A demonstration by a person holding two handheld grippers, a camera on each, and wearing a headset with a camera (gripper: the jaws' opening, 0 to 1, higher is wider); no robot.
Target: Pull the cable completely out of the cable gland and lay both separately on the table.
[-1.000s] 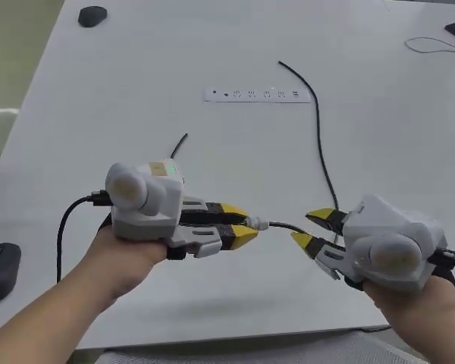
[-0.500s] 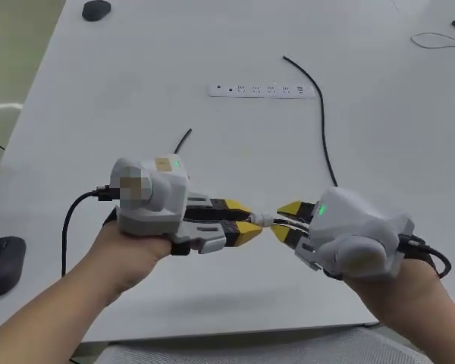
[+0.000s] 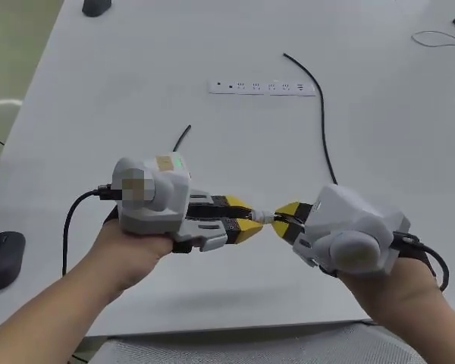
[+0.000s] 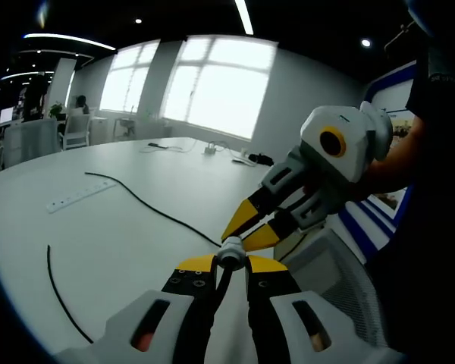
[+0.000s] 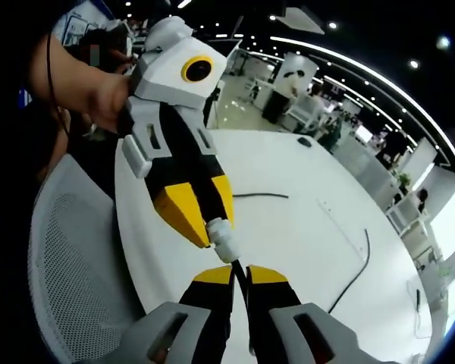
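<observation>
Nothing is laid down yet: at the table's (image 3: 136, 98) six o'clock the cable gland (image 3: 265, 219) is clamped in the left gripper (image 3: 251, 221), and the cable (image 3: 322, 129), running off toward twelve o'clock, is pinched by the right gripper (image 3: 281, 220); the pull-out is judged left to do

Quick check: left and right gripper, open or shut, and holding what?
Left gripper: shut on the cable gland.
Right gripper: shut on the cable, just beside the gland.

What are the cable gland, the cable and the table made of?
The cable gland: pale grey, dull sheen, probably moulded plastic. The cable: thin, matte black, curving loosely, likely a rubbery or PVC jacket. The table: smooth, white, faintly glossy, perhaps laminate; can't tell for sure.
</observation>
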